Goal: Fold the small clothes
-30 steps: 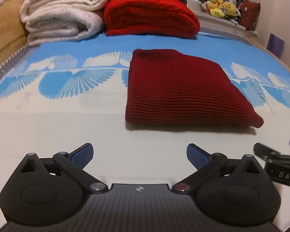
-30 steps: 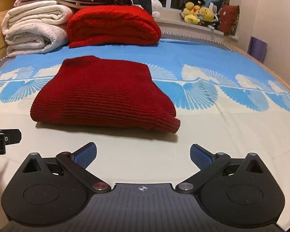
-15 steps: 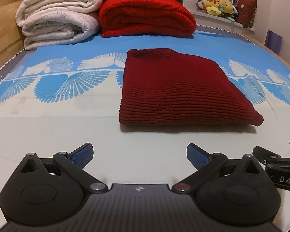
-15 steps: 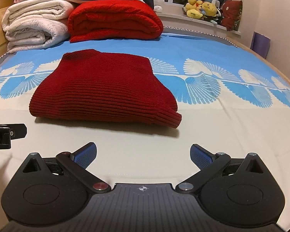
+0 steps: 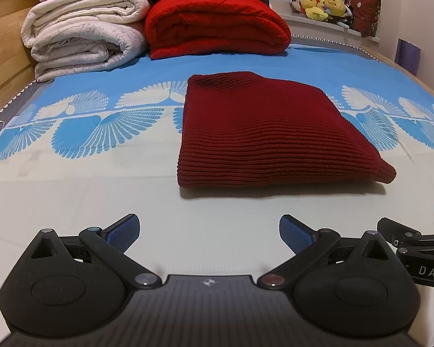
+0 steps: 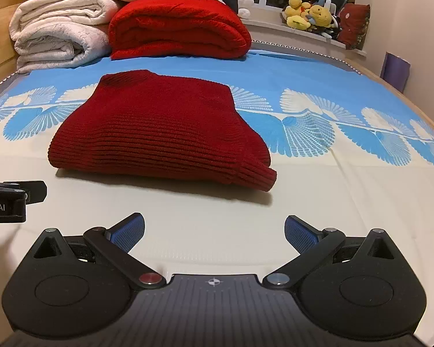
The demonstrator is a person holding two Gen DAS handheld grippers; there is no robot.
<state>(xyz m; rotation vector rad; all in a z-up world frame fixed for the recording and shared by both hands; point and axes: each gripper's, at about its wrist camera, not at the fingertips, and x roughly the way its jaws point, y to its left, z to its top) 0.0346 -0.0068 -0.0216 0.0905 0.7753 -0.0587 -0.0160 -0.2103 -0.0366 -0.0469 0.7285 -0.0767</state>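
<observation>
**Both cameras drawn back and level; one folded sweater on the bed**

Since a second ago both wrist views have shifted slightly: the sweater sits a little farther from the fingers and more of the bedding pile shows. Sweater itself unmoved.

Bed sheet (image 5: 72, 196), cream near the grippers, blue with a fan-shaped print farther off; covers the whole work surface.

Far end, against the wooden headboard: one white rolled quilt (image 5: 81, 40), one bright red folded blanket (image 5: 217, 26) just beside it, touching. Flat linens lie stacked on top of both.

One dark red ribbed sweater (image 5: 263, 136), folded into a rough rectangle, flat on the sheet at mid-bed, straddling the cream and blue zones. Long axis runs from the grippers toward the headboard; neck end points away, folded ribbed edge faces the grippers. Near right corner sticks out as a rounded nub.

Windowsill, far right: a cluster of yellow plush toys (image 6: 309, 14); count unclear.

Left gripper (image 5: 209, 231): fingers spread wide, holding nothing, short of the sweater. Right gripper (image 6: 214, 231): the same, wide and empty. The two sit side by side.
</observation>
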